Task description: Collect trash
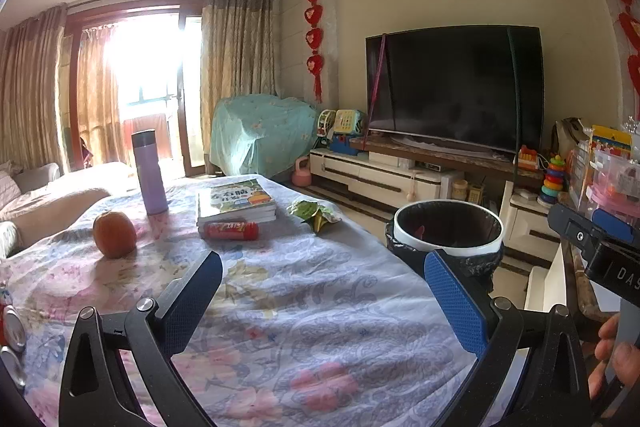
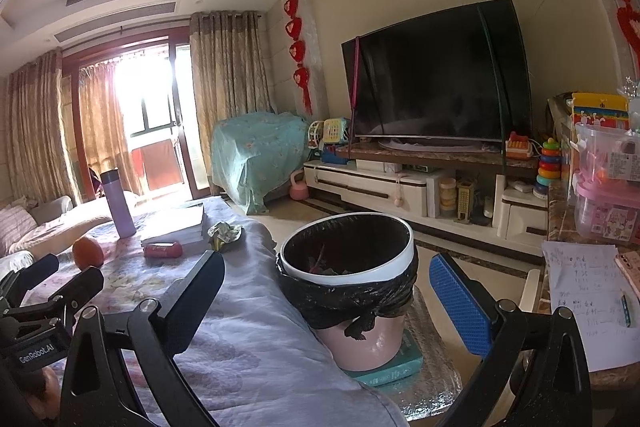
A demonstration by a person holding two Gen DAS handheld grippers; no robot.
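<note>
— Floral cloth covered the table (image 1: 304,307), with a TV (image 1: 456,87) on the far wall. Where did the trash sit?

— A crumpled green wrapper (image 1: 314,213) lay near the table's far right edge, about one o'clock from the left gripper (image 1: 324,291), just beside the books (image 1: 236,205). From the right gripper (image 2: 328,295) it showed at eleven o'clock, well apart.

— And the bin?

— The bin (image 2: 352,267), lined with a black bag, stood off the table's right side, dead ahead at twelve o'clock of the right gripper. Some scraps already lay inside it.

— Were the grippers holding anything?

— No. Both had their jaws spread wide with nothing between the blue pads (image 1: 456,303).

— How would the wrapper handle?

— Likely very light, thin and crinkly. It would probably crush rather than resist, so a pinch on a raised fold near its middle seemed safest; a flat edge might slip out.

— Anything else that counted as trash?

— Perhaps the red tube (image 1: 230,230) at the books' near edge, though I couldn't tell whether it was empty. The orange (image 1: 115,234) and the flask (image 1: 149,173) looked like keepers.
</note>
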